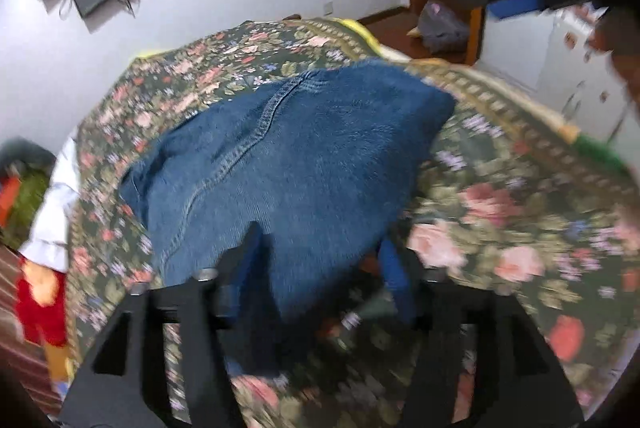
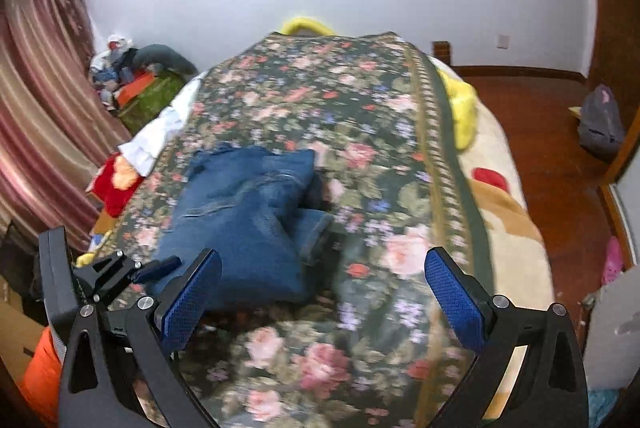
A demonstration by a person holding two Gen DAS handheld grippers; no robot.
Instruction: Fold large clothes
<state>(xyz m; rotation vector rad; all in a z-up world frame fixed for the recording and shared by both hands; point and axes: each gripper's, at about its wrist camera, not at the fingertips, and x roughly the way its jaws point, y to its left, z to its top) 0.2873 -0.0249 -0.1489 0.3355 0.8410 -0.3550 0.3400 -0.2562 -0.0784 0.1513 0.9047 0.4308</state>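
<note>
Bedroom, floral bedspread point(image 2: 360, 131) on the bed. Folded jeans point(image 1: 296, 163) lay just ahead of the left gripper point(image 1: 320, 260), its fingers spread around the near denim edge, apparently not clamped. Right gripper point(image 2: 324, 292) wide, holding nothing, jeans ahead-left. Risk: snagging could undo the fold.
</note>
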